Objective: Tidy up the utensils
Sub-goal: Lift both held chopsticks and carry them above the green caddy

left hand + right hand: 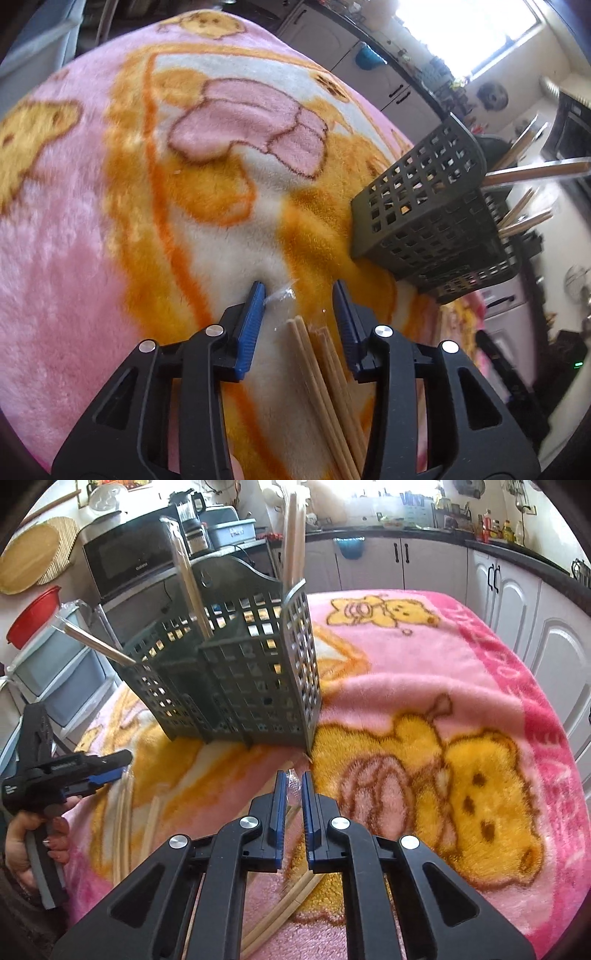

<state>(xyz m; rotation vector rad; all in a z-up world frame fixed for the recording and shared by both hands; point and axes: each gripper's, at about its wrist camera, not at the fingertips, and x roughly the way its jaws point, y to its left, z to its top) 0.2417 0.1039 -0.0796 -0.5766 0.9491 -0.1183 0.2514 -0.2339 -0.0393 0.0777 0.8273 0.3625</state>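
Note:
A dark perforated utensil basket (424, 206) (236, 679) stands on a pink and orange cartoon blanket (92, 240) (461, 686). Several wooden chopsticks (293, 535) stick up from its compartments, some in clear wrappers (92, 642). My left gripper (299, 291) is open over a wrapped bundle of chopsticks (317, 369) lying on the blanket; its pads do not touch the bundle. My right gripper (294, 775) is shut on wrapped chopsticks (291, 897), just in front of the basket. A hand (33, 834) holds the left gripper (114, 766) at the left edge.
More loose chopsticks (123, 830) lie on the blanket at the left. Behind the basket are a microwave (129, 561), a red bowl (33, 613) and grey drawers (55, 675). White kitchen cabinets (517, 602) line the back and right, close to the blanket's edge.

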